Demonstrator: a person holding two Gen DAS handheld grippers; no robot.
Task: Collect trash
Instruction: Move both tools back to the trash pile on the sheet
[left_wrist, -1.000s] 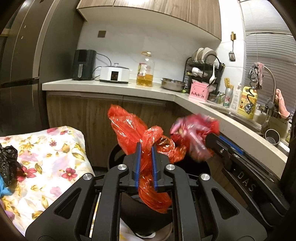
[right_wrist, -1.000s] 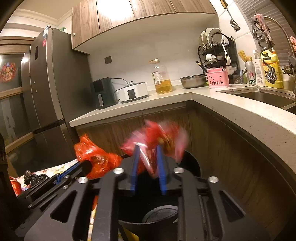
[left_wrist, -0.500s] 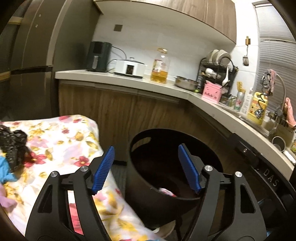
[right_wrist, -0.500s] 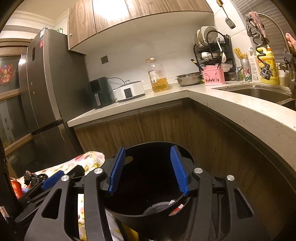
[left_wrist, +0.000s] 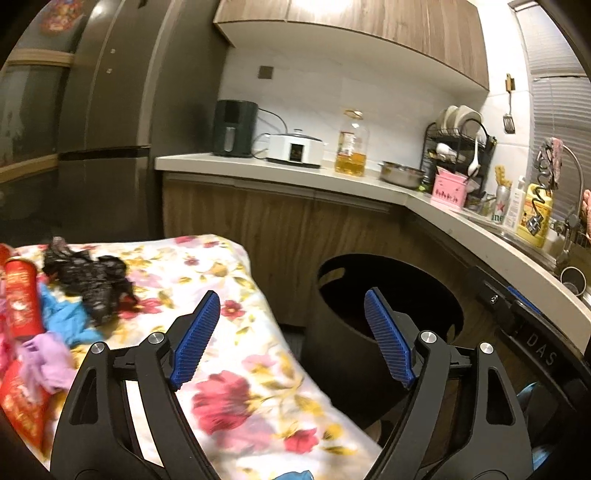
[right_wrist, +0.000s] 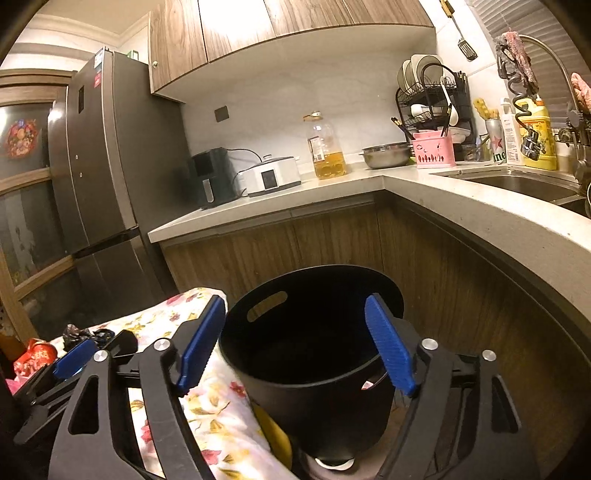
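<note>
Red bags gone from both opening grippers (left_wrist: 291, 332) (right_wrist: 295, 343), into bin (right_wrist: 258, 306).

Both wrist views face forward, low — sharing the black bin (left_wrist: 388, 295).

The bin (right_wrist: 314, 369) looks like matt black plastic. The cloth (left_wrist: 236, 332) is soft flowered fabric. The fingers (left_wrist: 195, 339) have ribbed blue pads. The fridge (right_wrist: 99, 155) is brushed metal, the cabinets (right_wrist: 280, 243) grained wood.
</note>
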